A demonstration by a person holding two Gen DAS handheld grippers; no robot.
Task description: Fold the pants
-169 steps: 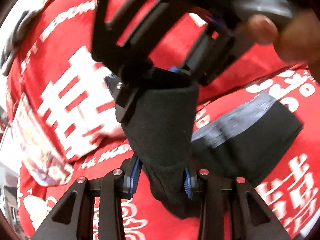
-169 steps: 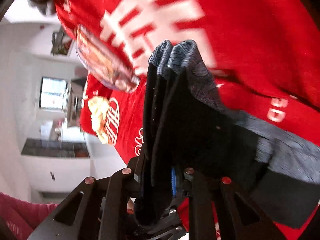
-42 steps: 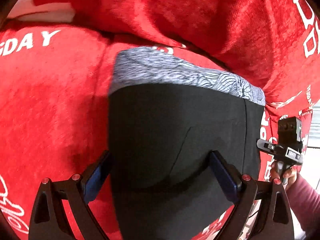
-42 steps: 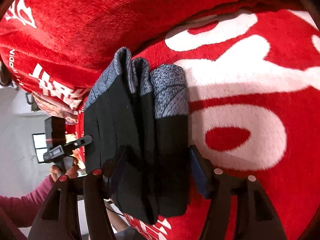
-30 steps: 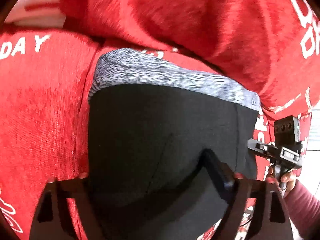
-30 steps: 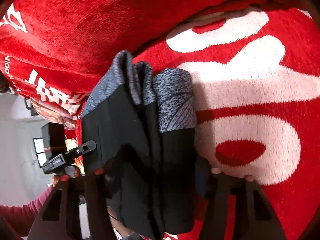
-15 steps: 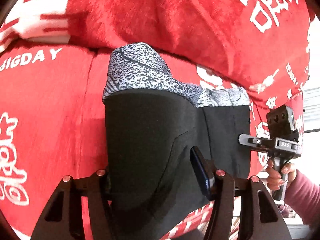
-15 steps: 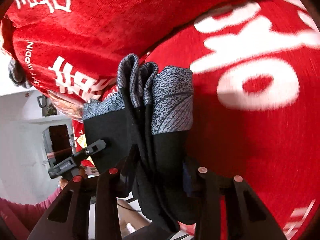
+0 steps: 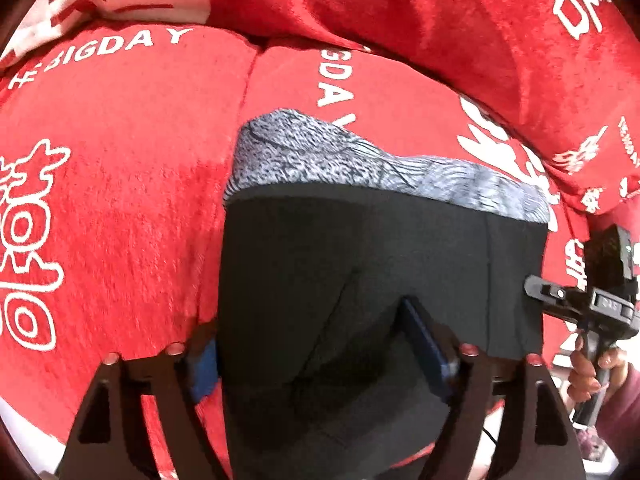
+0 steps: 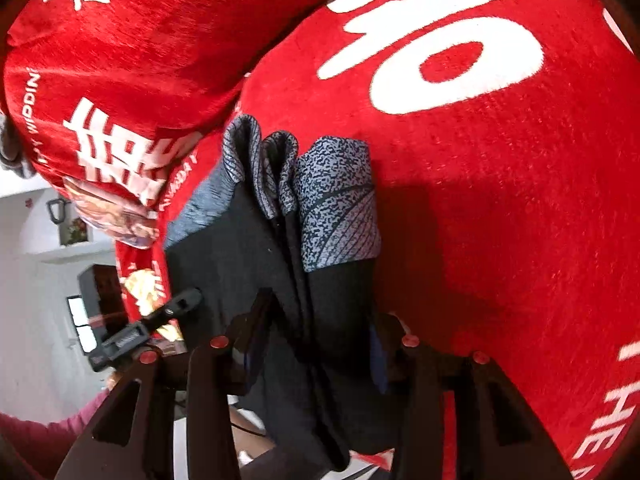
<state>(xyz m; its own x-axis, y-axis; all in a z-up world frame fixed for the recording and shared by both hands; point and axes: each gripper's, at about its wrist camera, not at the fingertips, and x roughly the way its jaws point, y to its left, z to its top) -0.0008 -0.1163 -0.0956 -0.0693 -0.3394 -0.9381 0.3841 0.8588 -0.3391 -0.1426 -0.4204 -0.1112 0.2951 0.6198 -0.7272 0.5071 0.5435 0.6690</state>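
The pants (image 9: 360,256) are black with a grey patterned waistband, folded into a thick bundle on a red sofa cushion (image 9: 120,200). My left gripper (image 9: 316,344) is shut on the near edge of the bundle, its blue pads pressing the black fabric. In the right wrist view the folded layers (image 10: 304,248) stand edge-on, waistband away from me. My right gripper (image 10: 316,344) is shut on the bundle's other side. Each gripper shows at the edge of the other's view.
Red sofa cover with white lettering lies under the pants, with a back cushion (image 9: 400,12) behind. A white room with a window (image 10: 80,320) shows past the sofa's edge. The person's sleeve (image 10: 48,436) is at the lower left.
Both grippers have pulled back a little from the sofa back while holding the folded pants. More seat cushion shows beyond the waistband now.
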